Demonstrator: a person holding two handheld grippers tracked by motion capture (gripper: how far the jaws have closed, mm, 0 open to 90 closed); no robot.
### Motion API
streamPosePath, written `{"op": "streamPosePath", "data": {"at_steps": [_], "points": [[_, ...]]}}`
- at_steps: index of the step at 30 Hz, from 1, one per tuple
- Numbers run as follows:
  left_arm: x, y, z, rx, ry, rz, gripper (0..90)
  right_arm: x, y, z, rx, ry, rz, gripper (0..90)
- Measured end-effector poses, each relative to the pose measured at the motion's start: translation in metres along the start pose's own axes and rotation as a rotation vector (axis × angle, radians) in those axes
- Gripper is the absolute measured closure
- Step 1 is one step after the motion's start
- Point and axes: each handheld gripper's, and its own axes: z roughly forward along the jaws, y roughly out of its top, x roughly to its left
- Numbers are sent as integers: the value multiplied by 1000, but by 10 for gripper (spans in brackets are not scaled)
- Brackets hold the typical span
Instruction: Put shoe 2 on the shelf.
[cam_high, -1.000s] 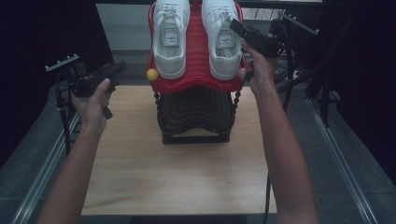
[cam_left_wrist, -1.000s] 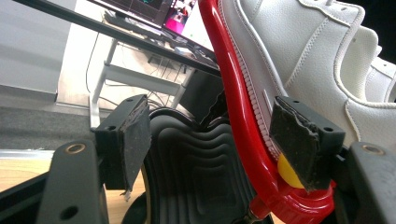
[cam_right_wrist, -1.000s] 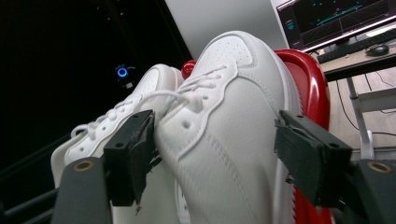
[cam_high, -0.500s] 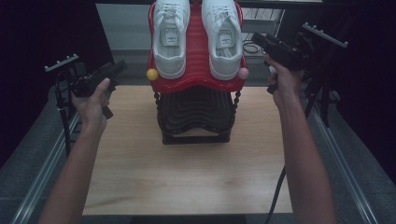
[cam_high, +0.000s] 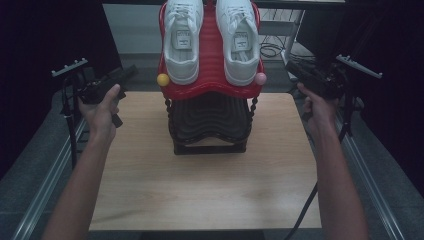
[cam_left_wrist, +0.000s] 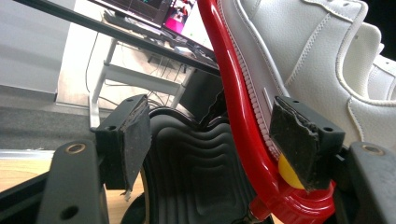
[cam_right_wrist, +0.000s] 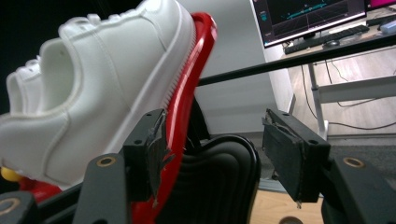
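Two white sneakers (cam_high: 210, 40) lie side by side on the red upper tray (cam_high: 210, 85) of a two-tier shoe rack, between the claws and well apart from both. Their long axes run along the tilted tray, toes toward the person and low, heels away and high; the heels are cut off at the top edge of the high view. The black lower tier (cam_high: 210, 117) sits half hidden under the red tray. The left claw (cam_left_wrist: 210, 135) is spread and empty, the rack straight ahead of it. The right claw (cam_right_wrist: 215, 144) is likewise spread and empty. Both hover off the side edges of the wooden table (cam_high: 200, 190).
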Motion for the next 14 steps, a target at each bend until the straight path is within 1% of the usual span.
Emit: {"op": "streamPosePath", "data": {"at_steps": [1,4,12,13,14], "points": [[0,0,0,2,0,-2,294,-3,-3,-1,1,2,5,397],[0,0,1,2,-1,1,294,-5,-5,-1,1,2,1,399],[-1,-2,0,4,-4,3,294,-3,-7,-1,3,12,-12,398],[-1,-2,0,4,-4,3,294,-2,-8,-1,6,14,-7,392],[-1,-3,-1,6,-2,13,294,-2,-8,-1,6,14,-7,392]]}}
